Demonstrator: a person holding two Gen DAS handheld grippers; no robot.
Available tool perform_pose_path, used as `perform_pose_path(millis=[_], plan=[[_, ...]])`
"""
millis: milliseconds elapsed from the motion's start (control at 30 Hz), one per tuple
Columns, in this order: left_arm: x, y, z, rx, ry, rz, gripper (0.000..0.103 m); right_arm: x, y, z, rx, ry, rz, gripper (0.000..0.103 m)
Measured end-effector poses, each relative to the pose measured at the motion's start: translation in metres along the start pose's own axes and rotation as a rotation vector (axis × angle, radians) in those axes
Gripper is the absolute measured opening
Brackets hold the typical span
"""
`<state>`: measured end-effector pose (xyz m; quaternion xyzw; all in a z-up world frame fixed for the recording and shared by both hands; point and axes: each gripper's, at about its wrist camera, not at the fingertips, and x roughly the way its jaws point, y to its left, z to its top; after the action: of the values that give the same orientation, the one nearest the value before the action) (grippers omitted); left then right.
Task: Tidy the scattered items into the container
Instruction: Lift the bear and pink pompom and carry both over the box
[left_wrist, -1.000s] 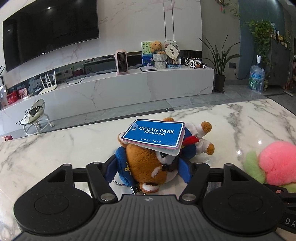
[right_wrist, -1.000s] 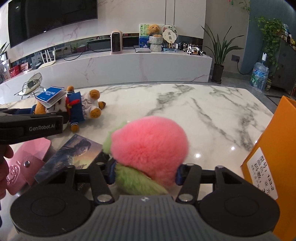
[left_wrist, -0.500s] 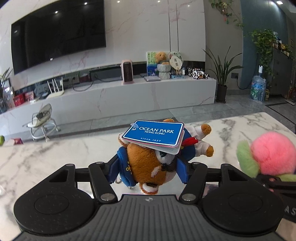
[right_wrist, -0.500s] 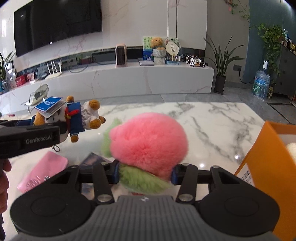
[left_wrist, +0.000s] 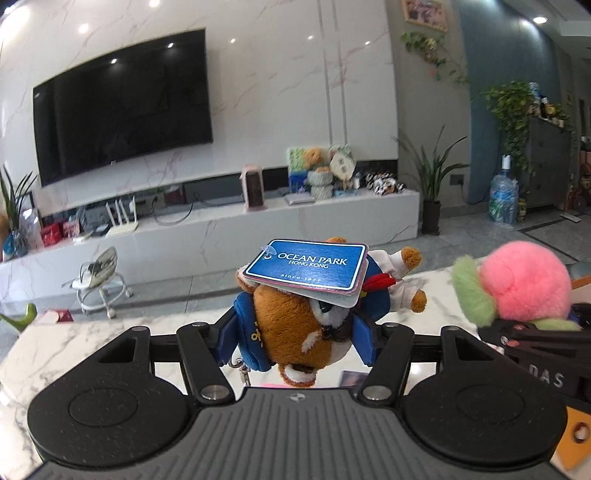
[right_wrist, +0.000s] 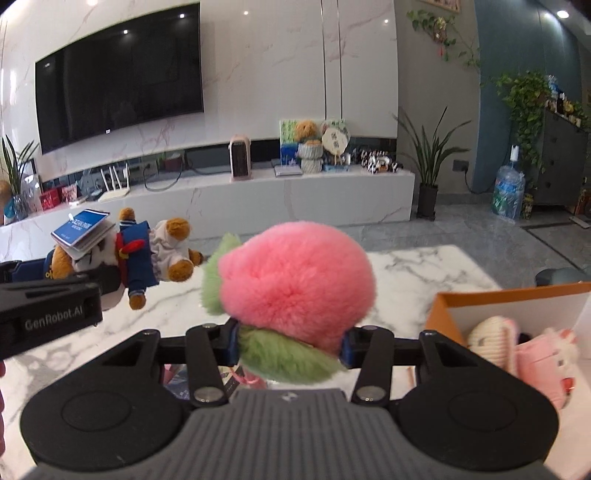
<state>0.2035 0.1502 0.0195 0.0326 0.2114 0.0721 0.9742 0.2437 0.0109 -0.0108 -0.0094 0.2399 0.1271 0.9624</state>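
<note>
Beyond the marble table (right_wrist: 424, 266), a wall television (right_wrist: 118, 77) above a long white console (right_wrist: 295, 195)

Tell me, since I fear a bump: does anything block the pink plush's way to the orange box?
Nothing visible does. The pink plush, held in the right gripper, hangs left of the orange box, whose open top shows two toys inside.

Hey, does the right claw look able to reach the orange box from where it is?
Probably yes. The right claw, shut on the fluffy pink peach plush, is beside the open orange cardboard box, with nothing visible between them.
</note>
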Motion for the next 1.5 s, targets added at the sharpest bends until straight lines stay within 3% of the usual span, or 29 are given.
perform_pose_path(millis=[400, 833, 1167, 1500], plan=[[-0.058, -0.046, 0.021, 0.061, -0.099, -0.062, 0.071, -0.088, -0.036, 0.008, 0.032, -0.101, -0.036, 0.050], [-0.086, -0.133, 0.027, 0.198, -0.163, -0.198, 0.071, -0.143, -0.112, -0.002, 0.126, -0.156, -0.148, 0.050], [-0.080, -0.203, 0.017, 0.296, -0.140, -0.293, 0.072, -0.160, -0.180, -0.019, 0.215, -0.149, -0.235, 0.050], [-0.058, -0.258, 0.001, 0.392, -0.072, -0.358, 0.072, -0.147, -0.236, -0.038, 0.297, -0.105, -0.296, 0.050]])
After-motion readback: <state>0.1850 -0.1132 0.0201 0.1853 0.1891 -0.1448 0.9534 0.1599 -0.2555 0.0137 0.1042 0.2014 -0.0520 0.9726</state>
